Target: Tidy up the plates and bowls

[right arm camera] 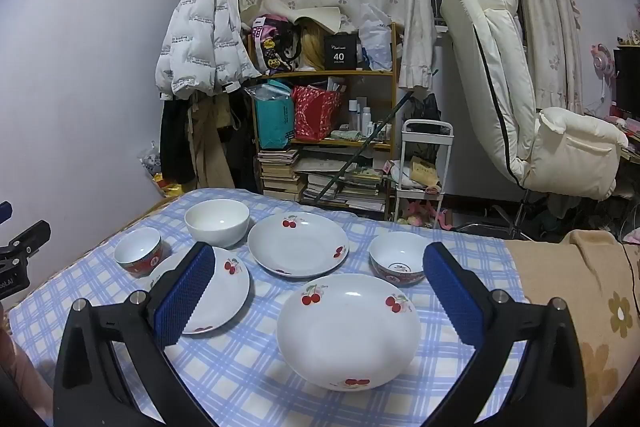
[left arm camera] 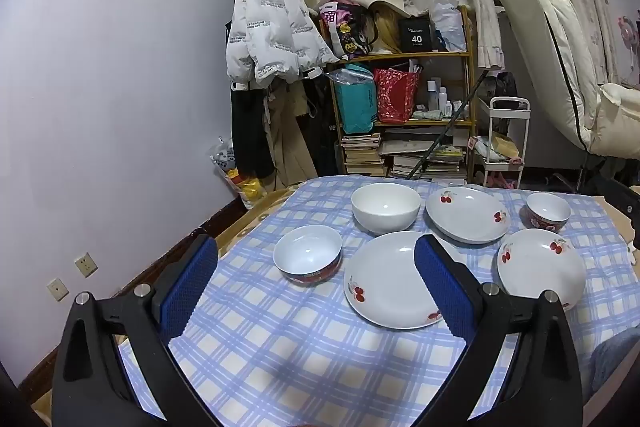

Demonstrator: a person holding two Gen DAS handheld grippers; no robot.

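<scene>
Six pieces of crockery lie spread out singly on the blue-and-cream checked tablecloth, none stacked, so sorting has not begun. Three shallow white plates with red cherry prints: the near plate sits between the right gripper's fingers in its view, the left plate lies partly behind the left gripper's inner finger, and the far plate sits behind both. Three bowls: a plain white bowl at the back, a red-banded bowl with white inside on the left, and a red-patterned small bowl on the right. Left gripper and right gripper both hover above the cloth, tilted down, blue pads spread wide with nothing between them touching; neither holds anything. Judgement: the wide spread suits a first approach to a plate rim. Like items lie close enough to nest by kind, plates on plates, bowls in bowls.
</scene>
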